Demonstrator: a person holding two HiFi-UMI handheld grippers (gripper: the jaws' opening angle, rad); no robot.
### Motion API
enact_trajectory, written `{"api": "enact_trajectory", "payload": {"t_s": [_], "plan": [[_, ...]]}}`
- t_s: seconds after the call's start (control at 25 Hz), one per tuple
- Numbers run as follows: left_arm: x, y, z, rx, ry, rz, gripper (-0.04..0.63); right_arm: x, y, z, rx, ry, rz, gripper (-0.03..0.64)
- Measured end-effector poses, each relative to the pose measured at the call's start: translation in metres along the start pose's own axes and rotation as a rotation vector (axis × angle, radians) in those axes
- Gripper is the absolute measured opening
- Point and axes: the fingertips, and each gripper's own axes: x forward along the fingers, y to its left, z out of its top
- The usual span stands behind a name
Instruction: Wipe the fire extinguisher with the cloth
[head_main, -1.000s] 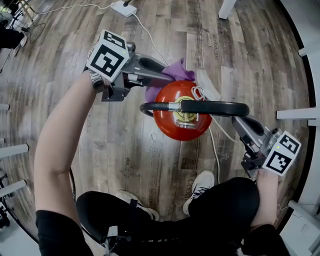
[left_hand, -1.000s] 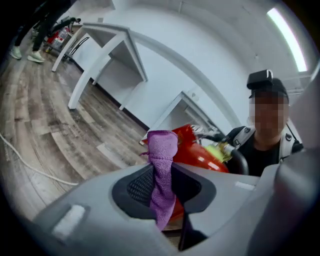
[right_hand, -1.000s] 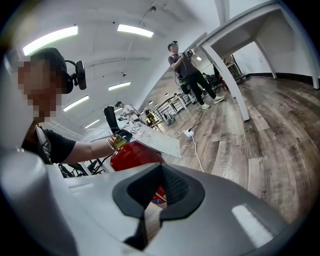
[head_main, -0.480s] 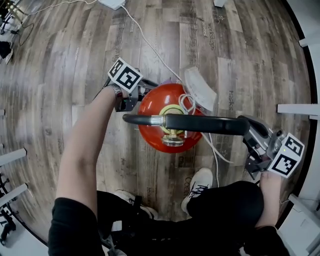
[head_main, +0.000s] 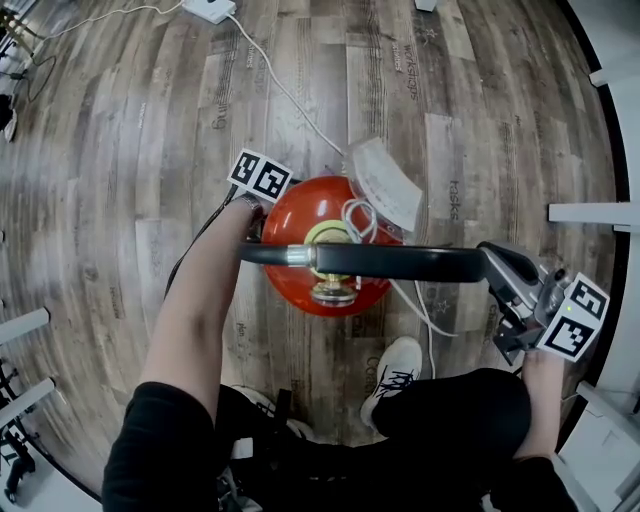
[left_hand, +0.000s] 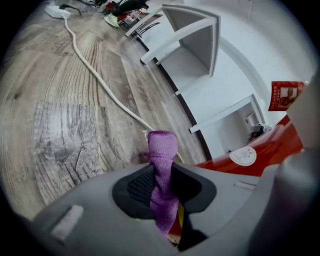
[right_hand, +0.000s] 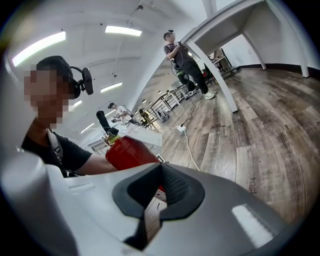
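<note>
Your left gripper (left_hand: 165, 175) has its jaws clamped on the purple microfibre cloth (left_hand: 161, 147), low beside the red steel fire extinguisher (head_main: 300, 225) standing on the wood-plank floor (head_main: 120, 150). Your right gripper (right_hand: 159, 175) has its jaws closed and empty. A hard sideways wipe could tip the cylinder or drag the cloth free.

Bare wooden floor (head_main: 120, 150) lay open left of and beyond the fire extinguisher (head_main: 290, 230), crossed only by a white cable (head_main: 280, 87) running toward its far side. The black hose (head_main: 400, 262) barred the way over its top. A shoe (head_main: 395, 370) stood near its base, and white furniture legs (head_main: 590, 212) lined the right edge.
</note>
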Motion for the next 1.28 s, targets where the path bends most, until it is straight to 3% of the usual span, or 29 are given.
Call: {"api": "enact_trajectory", "payload": {"t_s": [0.28, 0.36, 0.44, 0.52, 0.6, 0.8, 1.08, 1.2, 1.28], "plan": [[-0.033, -0.03, 0.009, -0.059, -0.119, -0.159, 0.086, 0.007, 0.018, 0.003, -0.03, -0.006, 0.021, 0.002], [-0.055, -0.049, 0.017, -0.076, -0.193, -0.254, 0.086, 0.011, 0.026, 0.004, -0.05, -0.009, 0.032, 0.002], [-0.079, -0.083, 0.022, -0.137, -0.265, -0.401, 0.087, 0.013, 0.032, 0.004, -0.069, -0.009, 0.028, 0.002], [-0.105, -0.111, 0.022, -0.128, -0.307, -0.475, 0.087, 0.014, 0.037, 0.002, -0.08, -0.007, 0.008, 0.002], [-0.136, -0.136, 0.024, -0.019, -0.339, -0.488, 0.087, 0.016, 0.042, 0.001, -0.086, -0.005, -0.012, 0.002], [-0.222, -0.219, 0.024, 0.346, -0.416, -0.481, 0.087, 0.018, 0.056, 0.011, -0.1, -0.048, -0.044, 0.002], [-0.281, -0.309, 0.005, 0.813, -0.461, -0.179, 0.087, 0.025, 0.06, 0.02, -0.084, -0.095, -0.062, 0.002], [-0.272, -0.323, 0.007, 0.947, -0.41, -0.045, 0.087, 0.023, 0.062, 0.023, -0.064, -0.115, -0.056, 0.002], [-0.266, -0.329, 0.009, 0.992, -0.375, -0.002, 0.088, 0.022, 0.066, 0.025, -0.064, -0.124, -0.05, 0.002]]}}
